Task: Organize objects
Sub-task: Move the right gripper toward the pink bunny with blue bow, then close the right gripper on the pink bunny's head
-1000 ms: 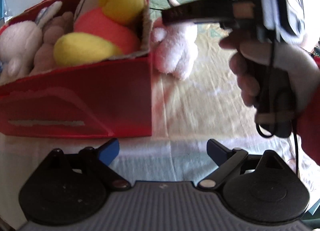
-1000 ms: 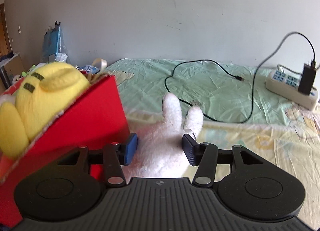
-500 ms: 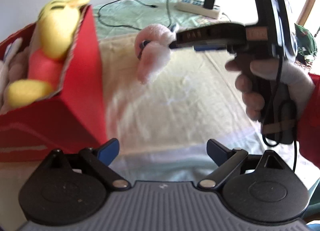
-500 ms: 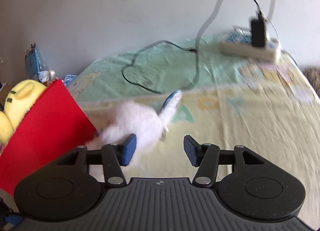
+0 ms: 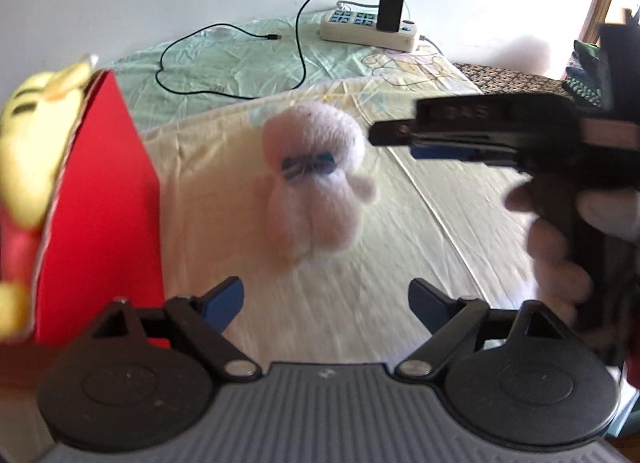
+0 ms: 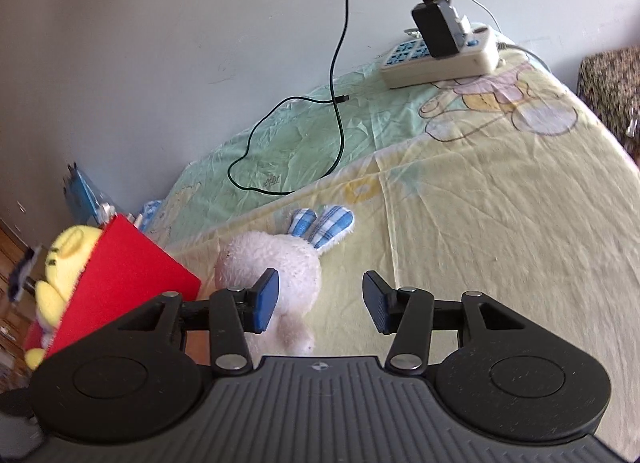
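Left hand-held gripper point(image 5: 326, 299) level and low over the bed sheet point(image 6: 500, 223), blue-padded fingers spread wide, nothing between them. Right hand-held gripper point(image 6: 318, 301) tilted over the same sheet, fingers likewise parted and empty; seen from the left wrist view as a black body reaching in from the right edge, gripped by a hand point(image 5: 552, 247) with curled fingers, blurred. One white plush bunny point(image 6: 276, 263) lying on the yellow part of the sheet, checked blue ears pointing away toward the wall, just ahead of the right gripper's left pad and just beside the red box point(image 6: 120, 287); whether pad and plush touch is hard to say from this angle. A blue bow at the bunny's neck in the left wrist view. One red box, open-topped, standing on the bed at the left. Inside it one yellow plush point(image 6: 66, 259) rising above the rim, with a reddish patch below; other contents too blurred to count. One white power strip point(image 6: 440, 59) near the wall with one black charger point(image 6: 436, 29) plugged in, one black cable point(image 6: 340, 103) looping across the green part of the sheet.
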### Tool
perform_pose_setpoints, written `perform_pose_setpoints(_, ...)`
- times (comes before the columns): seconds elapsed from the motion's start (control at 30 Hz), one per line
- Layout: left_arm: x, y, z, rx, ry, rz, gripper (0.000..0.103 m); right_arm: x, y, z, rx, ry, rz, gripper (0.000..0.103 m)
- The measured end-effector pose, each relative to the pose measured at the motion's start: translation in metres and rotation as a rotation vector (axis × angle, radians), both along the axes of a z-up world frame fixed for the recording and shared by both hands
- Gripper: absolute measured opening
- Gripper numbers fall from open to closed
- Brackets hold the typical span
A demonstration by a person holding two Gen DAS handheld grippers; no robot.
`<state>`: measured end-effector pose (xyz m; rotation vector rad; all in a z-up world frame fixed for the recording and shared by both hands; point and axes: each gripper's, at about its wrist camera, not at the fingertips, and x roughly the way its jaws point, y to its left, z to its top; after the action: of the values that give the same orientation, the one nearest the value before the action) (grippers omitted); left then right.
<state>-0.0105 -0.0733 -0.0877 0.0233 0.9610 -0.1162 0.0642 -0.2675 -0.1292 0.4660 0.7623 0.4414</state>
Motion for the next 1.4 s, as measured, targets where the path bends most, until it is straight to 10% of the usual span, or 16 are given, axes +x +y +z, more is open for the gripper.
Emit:
perform_pose_setpoints(0.53,0.068,0.003,-0.012,0.054,0.042,0.042,0.085,0.014,-0.011,-0.012,0.197,0.086,0.029,0.050)
perform_pose_setpoints(1.4,0.117,0.026,-0.029,-0.115,0.105,0.020,0.063,0.057,0.027,-0.040,0.352,0.233,0.108,0.060)
